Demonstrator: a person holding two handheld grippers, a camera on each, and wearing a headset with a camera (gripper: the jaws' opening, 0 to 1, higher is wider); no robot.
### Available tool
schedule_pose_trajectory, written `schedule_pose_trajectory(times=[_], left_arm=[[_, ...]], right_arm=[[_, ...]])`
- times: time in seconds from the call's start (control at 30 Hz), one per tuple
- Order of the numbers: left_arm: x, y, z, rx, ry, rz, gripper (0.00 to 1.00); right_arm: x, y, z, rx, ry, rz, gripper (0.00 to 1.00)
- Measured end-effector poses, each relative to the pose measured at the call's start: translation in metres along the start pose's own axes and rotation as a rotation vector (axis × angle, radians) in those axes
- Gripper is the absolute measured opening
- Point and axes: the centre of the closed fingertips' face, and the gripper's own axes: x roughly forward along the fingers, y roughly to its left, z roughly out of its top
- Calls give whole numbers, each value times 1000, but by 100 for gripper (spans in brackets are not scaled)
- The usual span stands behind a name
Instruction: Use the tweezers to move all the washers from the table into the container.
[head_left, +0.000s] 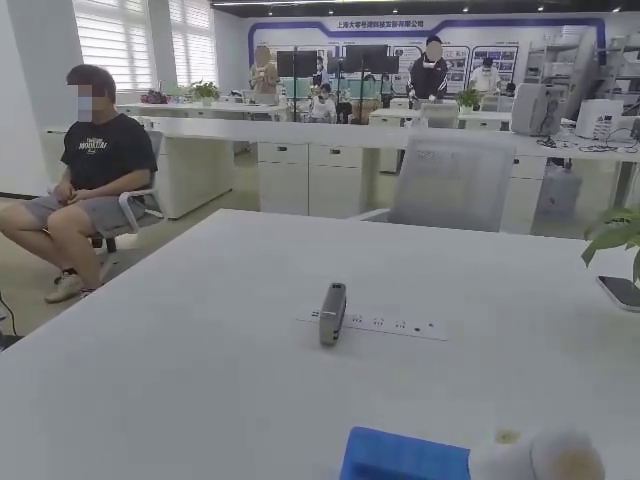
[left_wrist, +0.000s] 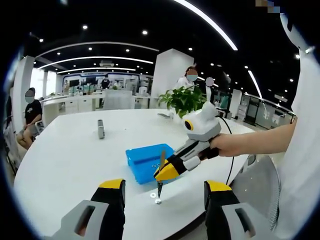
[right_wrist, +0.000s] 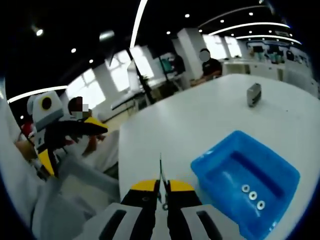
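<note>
A blue container (right_wrist: 245, 187) sits near the table's front edge, with three washers (right_wrist: 252, 195) lying inside it. My right gripper (right_wrist: 161, 192) is shut on thin metal tweezers (right_wrist: 161, 175) that stick out past its jaws. In the left gripper view the right gripper (left_wrist: 165, 172) hangs just in front of the container (left_wrist: 147, 161). There the tweezers (left_wrist: 160, 185) point down at two washers (left_wrist: 156, 198) on the table. My left gripper (left_wrist: 164, 187) is open and holds nothing. It stays back from the table edge.
On the white table (head_left: 200, 350), a power strip (head_left: 385, 323) with a small grey box (head_left: 332, 312) lies in the middle. A potted plant (head_left: 615, 235) and a phone (head_left: 620, 290) are at the right. A person (head_left: 90, 180) sits at the far left, others stand beyond.
</note>
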Motion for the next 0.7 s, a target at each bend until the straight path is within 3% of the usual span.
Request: schedule_pose_trajectory(times=[0.43, 0.7], left_arm=[[2, -2, -1, 6, 7, -9, 63], [1, -2, -1, 8, 13, -9, 63]], right_arm=[[11, 1, -14, 2, 40, -2, 3], [13, 8, -18, -91, 69, 0, 3]])
